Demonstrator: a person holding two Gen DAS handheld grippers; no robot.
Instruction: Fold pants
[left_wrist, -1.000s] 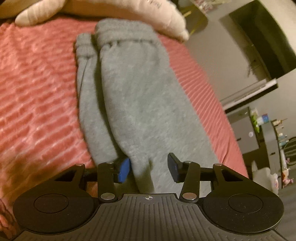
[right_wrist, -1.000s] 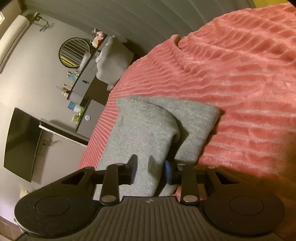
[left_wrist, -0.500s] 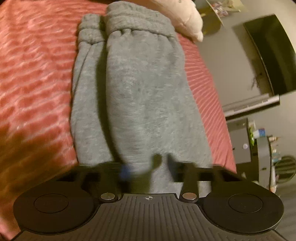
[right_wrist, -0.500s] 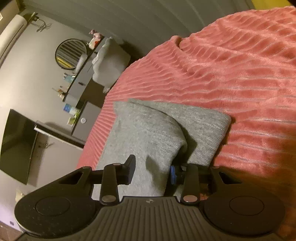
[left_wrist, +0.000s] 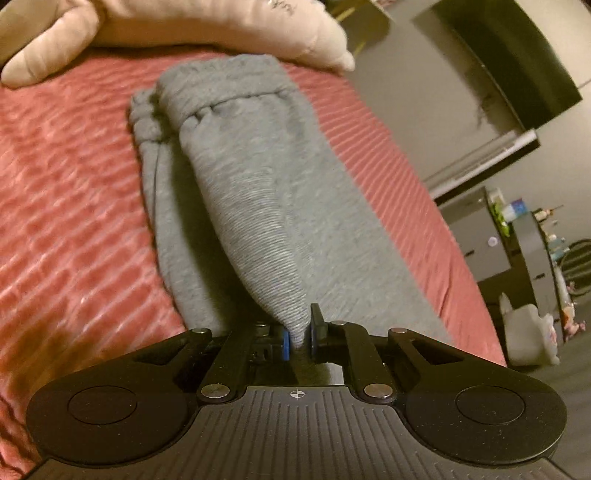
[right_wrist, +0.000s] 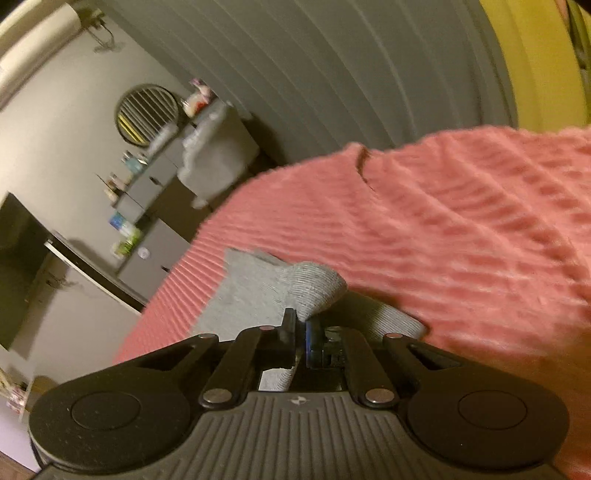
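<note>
Grey pants (left_wrist: 255, 192) lie lengthwise on the pink ribbed bedspread (left_wrist: 66, 206), folded leg over leg, waistband at the far end. My left gripper (left_wrist: 298, 334) is shut on the near edge of the top layer and lifts it into a taut ridge. In the right wrist view my right gripper (right_wrist: 301, 332) is shut on another part of the grey pants (right_wrist: 314, 288), pulling a fold up off the bed. The rest of the pants under both grippers is hidden by the gripper bodies.
A beige pillow (left_wrist: 207, 26) lies just beyond the waistband. The bed's edge runs along the right of the pants (left_wrist: 424, 229). Beyond it stand a dresser with bottles (right_wrist: 147, 221), a round mirror (right_wrist: 146, 112) and a dark screen (left_wrist: 517, 66).
Both grippers were open around the pants' near edge. They have closed on the fabric and lifted it, so the top layer now rises in a ridge.
</note>
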